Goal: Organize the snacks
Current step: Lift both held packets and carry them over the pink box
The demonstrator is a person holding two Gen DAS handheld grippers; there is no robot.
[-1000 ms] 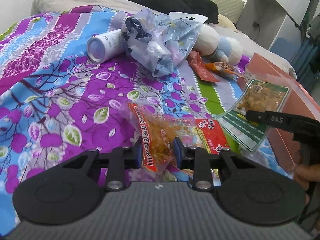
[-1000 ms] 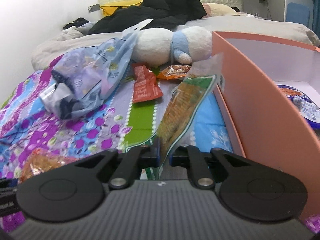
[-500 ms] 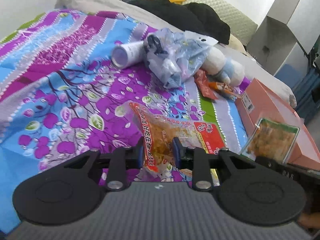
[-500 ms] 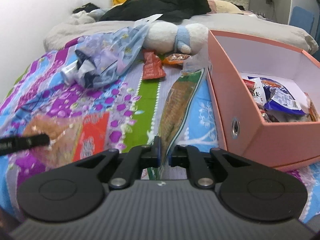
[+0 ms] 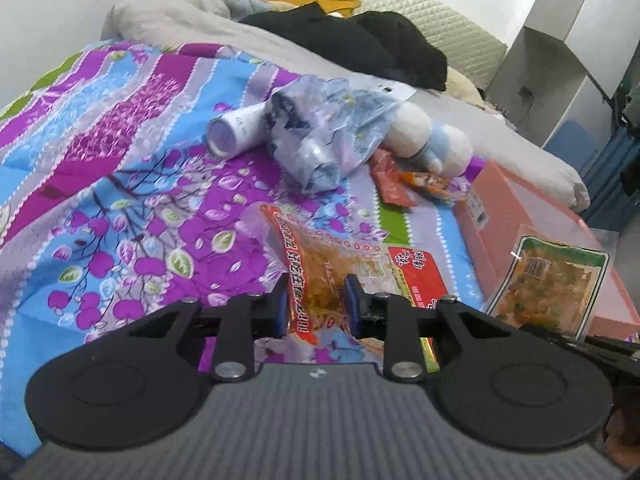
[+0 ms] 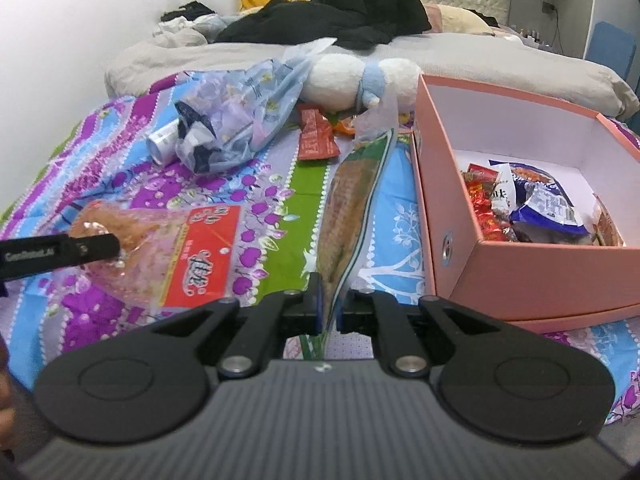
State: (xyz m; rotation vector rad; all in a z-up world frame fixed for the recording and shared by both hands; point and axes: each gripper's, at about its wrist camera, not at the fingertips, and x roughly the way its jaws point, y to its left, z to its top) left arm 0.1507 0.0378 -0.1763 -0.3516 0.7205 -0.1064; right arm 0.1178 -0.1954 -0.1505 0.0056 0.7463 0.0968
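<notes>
My left gripper (image 5: pixel 314 298) is shut on a clear-and-red snack packet (image 5: pixel 352 268) and holds it above the bedspread; the packet also shows in the right wrist view (image 6: pixel 168 248). My right gripper (image 6: pixel 329 300) is shut on a long green-edged snack packet (image 6: pixel 352 196), held up edge-on just left of the pink box (image 6: pixel 520 264). The green packet shows in the left wrist view (image 5: pixel 548 284) in front of the pink box (image 5: pixel 516 208). The box holds several snack packets (image 6: pixel 532 204).
On the purple and blue bedspread (image 5: pixel 120 184) lie a white bottle (image 5: pixel 236 132), a crumpled plastic bag (image 5: pixel 324 136), a plush toy (image 5: pixel 436 140) and small red and orange packets (image 6: pixel 316 136). Black clothes (image 6: pixel 344 16) and pillows lie at the bed's head.
Both grippers have lifted, each with its packet. The right gripper rose beside the box, so the box's inside now shows. The left packet has left the bedspread.
</notes>
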